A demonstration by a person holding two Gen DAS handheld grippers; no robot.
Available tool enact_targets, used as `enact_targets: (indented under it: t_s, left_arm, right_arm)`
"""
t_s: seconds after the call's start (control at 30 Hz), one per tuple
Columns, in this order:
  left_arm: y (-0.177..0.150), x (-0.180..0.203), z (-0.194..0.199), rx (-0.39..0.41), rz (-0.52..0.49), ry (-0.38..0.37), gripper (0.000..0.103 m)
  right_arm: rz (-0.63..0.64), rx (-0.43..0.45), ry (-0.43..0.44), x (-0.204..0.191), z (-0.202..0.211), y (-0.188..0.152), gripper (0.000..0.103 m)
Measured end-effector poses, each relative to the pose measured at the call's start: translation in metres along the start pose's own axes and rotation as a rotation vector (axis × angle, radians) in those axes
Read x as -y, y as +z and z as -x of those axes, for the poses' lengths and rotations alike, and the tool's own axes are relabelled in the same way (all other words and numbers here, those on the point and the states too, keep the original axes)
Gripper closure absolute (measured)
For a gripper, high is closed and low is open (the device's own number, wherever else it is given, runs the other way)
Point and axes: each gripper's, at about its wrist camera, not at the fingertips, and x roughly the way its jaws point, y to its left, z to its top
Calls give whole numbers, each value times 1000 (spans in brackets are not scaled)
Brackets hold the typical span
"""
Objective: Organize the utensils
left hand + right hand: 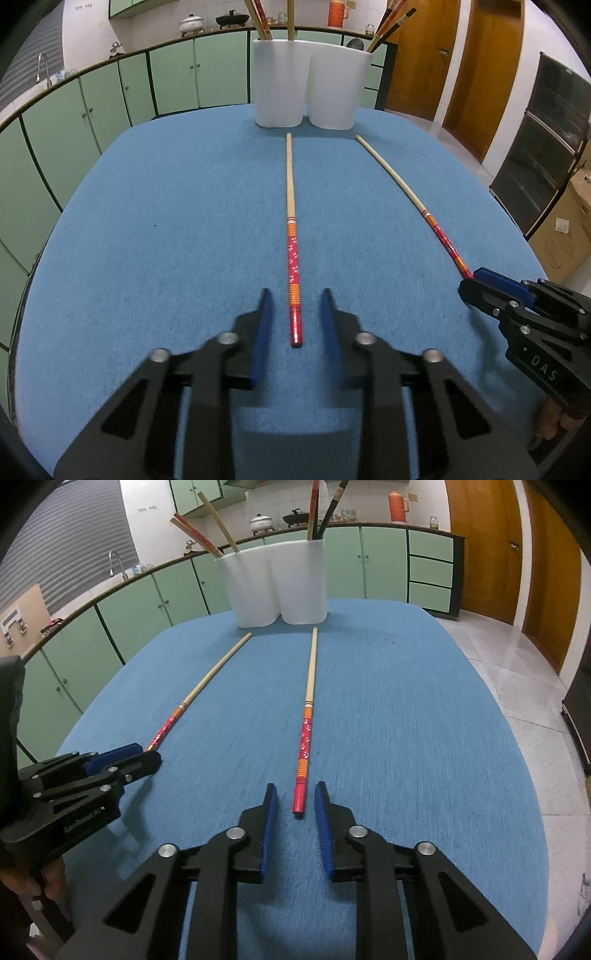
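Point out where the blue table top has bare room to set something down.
Bare cloth lies left of the left chopstick to the table edge, and right of the right chopstick. Crowded: the far edge at the white holder, and the lane between chopsticks.

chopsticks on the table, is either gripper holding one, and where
Neither. Each gripper, left and right, sits open around the red end of its own chopstick, with gaps on both sides.

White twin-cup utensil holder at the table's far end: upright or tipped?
Upright. The white twin-cup plastic holder stands on its base on the blue cloth-covered table, chopsticks sticking up from it.
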Motion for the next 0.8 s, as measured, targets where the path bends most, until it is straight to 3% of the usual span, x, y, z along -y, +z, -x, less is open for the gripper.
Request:
enact_targets:
  t_s: [0.03, 0.1, 0.4, 0.5, 0.8]
  left_arm:
    - [1, 0, -1, -2, 0, -3, 94]
    - [0, 2, -1, -3, 3, -6, 97]
    - [10, 1, 17, 3, -13, 3, 98]
    - [21, 3, 36, 37, -39, 8, 98]
    - [74, 11, 111, 246, -64, -19, 98]
  right_arm:
    - [-8, 1, -1, 2, 0, 0, 90]
    - [-25, 2, 0, 5, 0, 0, 97]
    - [15, 20, -13, 4, 20, 7, 97]
    - [22, 60, 0, 5, 40, 19, 97]
    - [62, 249, 25, 8, 108, 79, 97]
